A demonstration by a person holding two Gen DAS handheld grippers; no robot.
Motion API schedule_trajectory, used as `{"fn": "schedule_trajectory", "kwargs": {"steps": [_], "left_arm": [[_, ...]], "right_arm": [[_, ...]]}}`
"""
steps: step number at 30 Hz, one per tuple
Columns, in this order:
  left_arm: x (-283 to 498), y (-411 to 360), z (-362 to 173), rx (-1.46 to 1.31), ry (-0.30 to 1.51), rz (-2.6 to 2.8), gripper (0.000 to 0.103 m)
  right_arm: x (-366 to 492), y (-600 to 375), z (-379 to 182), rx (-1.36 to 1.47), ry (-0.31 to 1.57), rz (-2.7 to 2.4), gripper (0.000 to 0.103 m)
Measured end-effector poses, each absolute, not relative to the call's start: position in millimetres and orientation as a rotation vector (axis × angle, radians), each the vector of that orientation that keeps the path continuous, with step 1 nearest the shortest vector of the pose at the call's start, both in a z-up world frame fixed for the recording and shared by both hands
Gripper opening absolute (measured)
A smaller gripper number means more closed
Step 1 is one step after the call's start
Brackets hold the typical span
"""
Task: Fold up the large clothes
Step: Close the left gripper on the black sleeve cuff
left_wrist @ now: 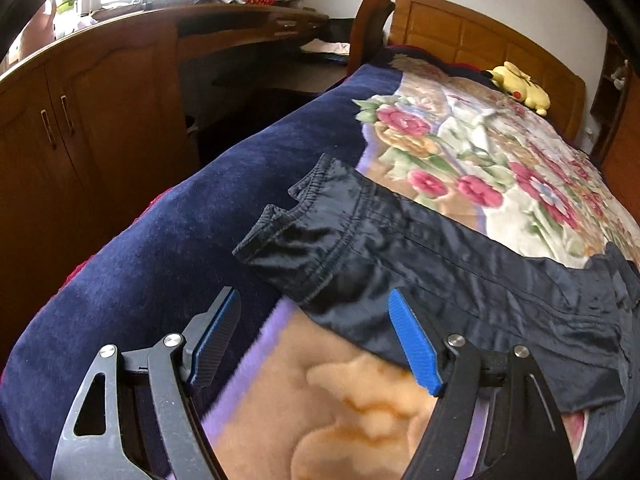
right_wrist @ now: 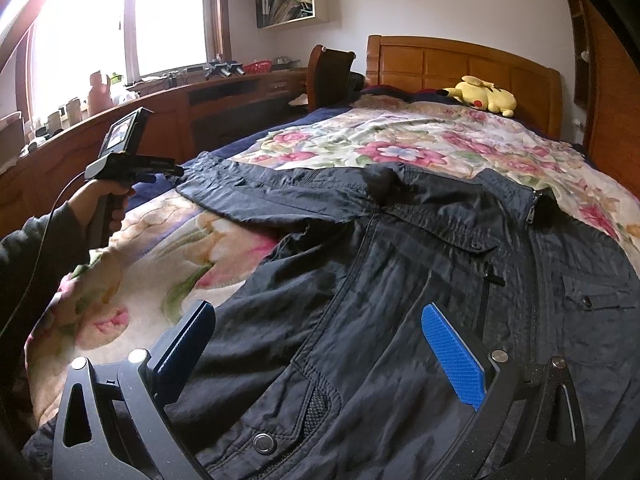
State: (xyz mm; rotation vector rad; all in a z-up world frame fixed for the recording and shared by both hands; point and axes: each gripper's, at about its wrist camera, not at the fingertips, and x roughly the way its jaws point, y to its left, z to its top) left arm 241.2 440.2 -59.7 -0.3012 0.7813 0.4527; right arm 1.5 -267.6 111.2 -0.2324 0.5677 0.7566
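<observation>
**A:** Where is the garment?

**B:** A dark navy jacket [right_wrist: 400,280] lies spread front-up on the floral blanket [right_wrist: 360,140] that covers the bed. Its collar and the top of the zipper [right_wrist: 534,210] point toward the wooden headboard [right_wrist: 460,60]. One sleeve [left_wrist: 360,240] stretches out sideways from the body of the jacket, toward the desk side of the bed, and its elastic cuff [left_wrist: 296,204] rests where the blanket's floral middle meets its plain navy border [left_wrist: 180,248].

**A:** And the left gripper?

**B:** The left gripper [left_wrist: 316,336] hovers just short of the sleeve, on the side of the jacket away from the headboard. Its jaws stand wide apart with nothing between them; the blue pads [left_wrist: 414,344] are bare. In the right wrist view the same tool [right_wrist: 136,168] shows beside the cuff, gripped by the person's hand [right_wrist: 104,204], but I cannot tell from there whether it touches the cloth.

**A:** The right one?

**B:** The right gripper [right_wrist: 320,344] sits low over the jacket's body, above the lower front near a snap button [right_wrist: 263,442]. Its jaws are also spread wide, one finger [right_wrist: 454,356] over the chest panel, the other at the jacket's edge toward the sleeve. They close on nothing.

**A:** Anything else near the jacket?

**B:** A yellow plush toy [right_wrist: 480,96] lies against the headboard, well apart from the jacket. Beyond the sleeve side of the jacket, off the bed, runs a wooden desk [left_wrist: 120,60] under a bright window [right_wrist: 160,12].
</observation>
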Motion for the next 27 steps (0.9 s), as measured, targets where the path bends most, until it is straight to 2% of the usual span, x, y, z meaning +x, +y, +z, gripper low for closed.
{"fn": "schedule_trajectory", "kwargs": {"steps": [12, 14, 16, 21, 22, 27], "left_arm": [[261.5, 454.4, -84.1, -0.336, 0.844, 0.472, 0.077], [262.4, 453.0, -84.5, -0.328, 0.845, 0.463, 0.067], [260.6, 451.8, -84.9, -0.335, 0.830, 0.453, 0.039], [256.7, 447.1, -81.7, -0.323, 0.813, 0.434, 0.013], [255.8, 443.9, -79.2, -0.314, 0.811, 0.433, 0.010], [246.8, 409.1, -52.3, -0.190, 0.772, 0.420, 0.009]], "right_arm": [[2.2, -264.5, 106.2, -0.250, 0.582, 0.760, 0.103], [2.1, -264.5, 106.0, -0.250, 0.582, 0.760, 0.103], [2.2, -264.4, 106.0, -0.250, 0.582, 0.760, 0.103], [2.2, -264.5, 105.8, -0.251, 0.581, 0.760, 0.103], [2.2, -264.4, 105.9, -0.250, 0.581, 0.761, 0.103], [0.8, -265.1, 105.5, -0.249, 0.574, 0.761, 0.103]]}}
